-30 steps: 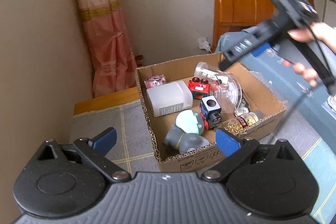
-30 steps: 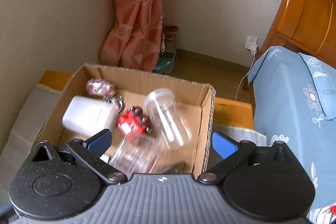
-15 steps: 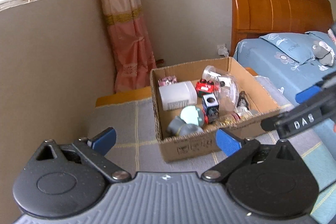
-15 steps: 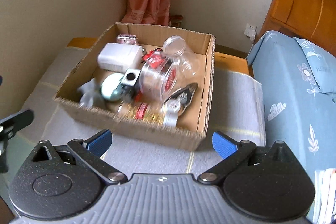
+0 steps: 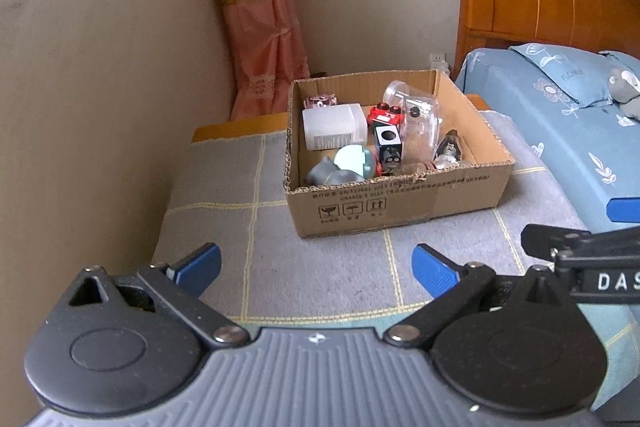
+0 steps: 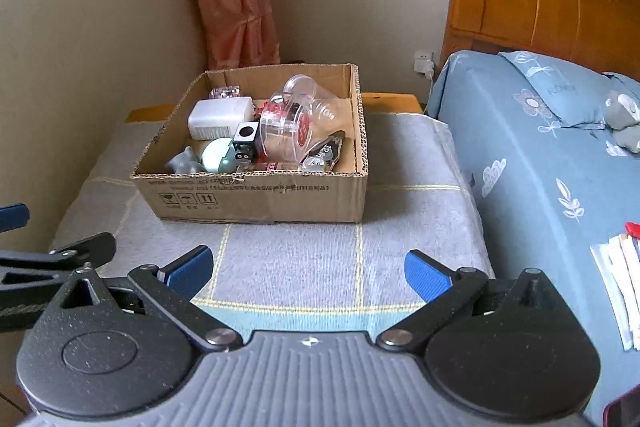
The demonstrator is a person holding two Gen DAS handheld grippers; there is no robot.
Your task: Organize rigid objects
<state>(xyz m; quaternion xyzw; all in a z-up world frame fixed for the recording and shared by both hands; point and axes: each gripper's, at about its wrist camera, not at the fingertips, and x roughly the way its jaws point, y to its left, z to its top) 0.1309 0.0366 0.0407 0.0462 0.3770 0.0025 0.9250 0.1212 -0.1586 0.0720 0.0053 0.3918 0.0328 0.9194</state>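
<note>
Papers (image 6: 618, 287) on the bed show only in the right view; both grippers (image 5: 316, 269) (image 6: 308, 269) gape, empty.

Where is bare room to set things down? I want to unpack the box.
The grey cloth is bare between the cardboard box and both grippers, left and right. A bare strip also lies left of the box toward the wall. The box itself is crowded, jars and toys touching.
</note>
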